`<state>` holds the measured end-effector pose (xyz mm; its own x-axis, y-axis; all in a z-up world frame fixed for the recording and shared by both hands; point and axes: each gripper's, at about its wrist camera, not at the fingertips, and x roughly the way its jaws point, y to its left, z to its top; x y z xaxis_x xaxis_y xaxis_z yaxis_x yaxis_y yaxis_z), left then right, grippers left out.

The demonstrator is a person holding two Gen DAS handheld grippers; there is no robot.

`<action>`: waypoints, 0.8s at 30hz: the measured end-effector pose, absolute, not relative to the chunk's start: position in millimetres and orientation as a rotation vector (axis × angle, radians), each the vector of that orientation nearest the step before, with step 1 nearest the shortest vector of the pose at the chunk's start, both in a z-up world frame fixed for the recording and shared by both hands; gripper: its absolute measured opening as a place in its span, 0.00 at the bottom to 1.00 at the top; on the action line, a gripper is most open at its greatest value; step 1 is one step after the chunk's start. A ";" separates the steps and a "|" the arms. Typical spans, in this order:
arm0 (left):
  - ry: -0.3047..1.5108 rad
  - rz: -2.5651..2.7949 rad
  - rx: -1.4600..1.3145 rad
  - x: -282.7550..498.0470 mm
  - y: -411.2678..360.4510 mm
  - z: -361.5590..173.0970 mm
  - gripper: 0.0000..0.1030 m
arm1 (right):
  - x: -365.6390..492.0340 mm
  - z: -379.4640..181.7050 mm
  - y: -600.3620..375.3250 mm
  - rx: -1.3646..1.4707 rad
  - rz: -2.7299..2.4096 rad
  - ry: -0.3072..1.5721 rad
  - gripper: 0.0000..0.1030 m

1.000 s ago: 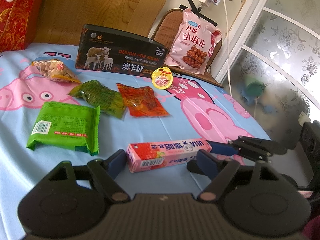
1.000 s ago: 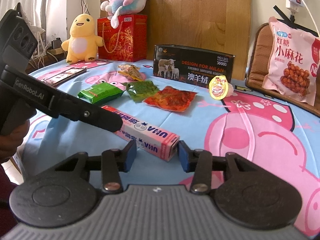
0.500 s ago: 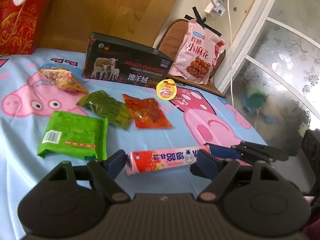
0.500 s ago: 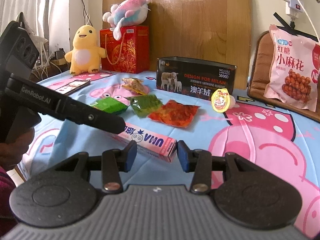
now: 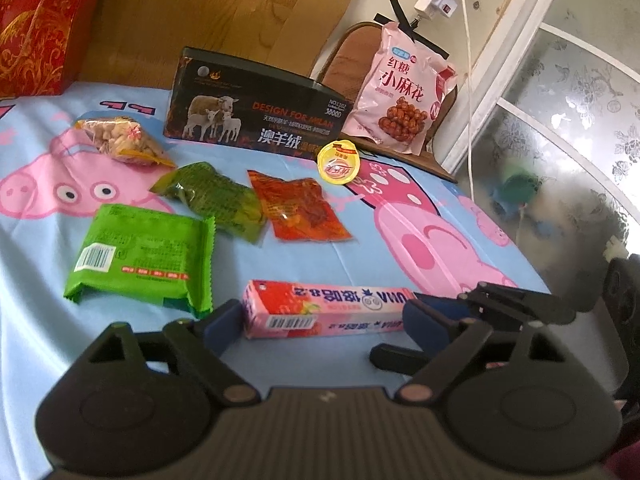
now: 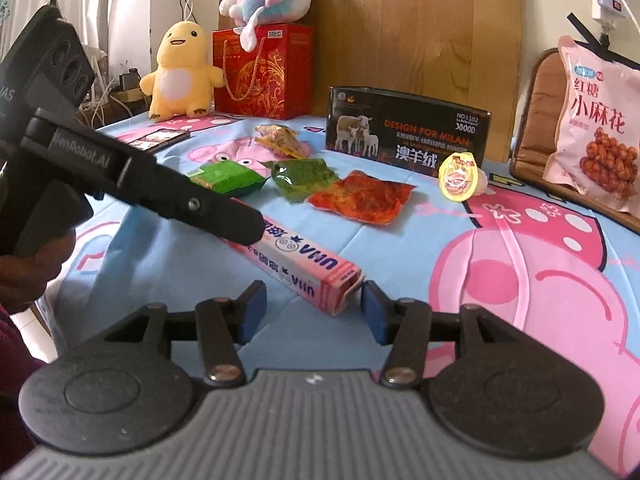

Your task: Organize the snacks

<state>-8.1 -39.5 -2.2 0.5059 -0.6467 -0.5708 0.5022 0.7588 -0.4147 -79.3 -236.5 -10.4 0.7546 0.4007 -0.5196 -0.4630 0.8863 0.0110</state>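
A long pink candy box (image 5: pixel 326 308) lies on the pig-print cloth, also in the right wrist view (image 6: pixel 304 262). My left gripper (image 5: pixel 322 326) is open, its blue pads at either end of the box. My right gripper (image 6: pixel 313 312) is open, its pads flanking the box's near end without a grip. Behind lie a green wafer pack (image 5: pixel 142 258), a green pouch (image 5: pixel 212 200), a red pouch (image 5: pixel 298 212), a nut bag (image 5: pixel 120 140) and a yellow jelly cup (image 5: pixel 338 161).
A black tin box (image 5: pixel 256 120) stands at the back, a pink snack bag (image 5: pixel 402 92) leaning on a chair to its right. A red gift bag (image 6: pixel 262 72), plush toys (image 6: pixel 180 72) and a phone (image 6: pixel 160 139) are at the far left. The table edge falls away at right.
Both grippers drew back and up a little, then settled close around the pink box again. The box stays on the cloth. Both jaws remain open.
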 end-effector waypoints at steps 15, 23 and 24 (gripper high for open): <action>0.769 -0.707 -0.229 -6.5 -36.5 -3.4 0.90 | -73.4 -9.8 -236.0 -0.099 0.444 0.535 0.49; 0.766 -0.712 -0.215 -7.9 -40.4 -3.2 0.95 | -69.8 -10.9 -236.3 -0.080 0.445 0.548 0.58; 0.767 -0.713 -0.217 -7.8 -40.1 -3.2 0.95 | -69.7 -10.9 -236.5 -0.078 0.445 0.549 0.58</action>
<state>-7.8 -40.1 -3.2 0.5022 -0.6602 -0.5585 0.5089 0.7478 -0.4264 -69.7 -236.5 -10.9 0.7610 0.3877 -0.5202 -0.4287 0.9023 0.0454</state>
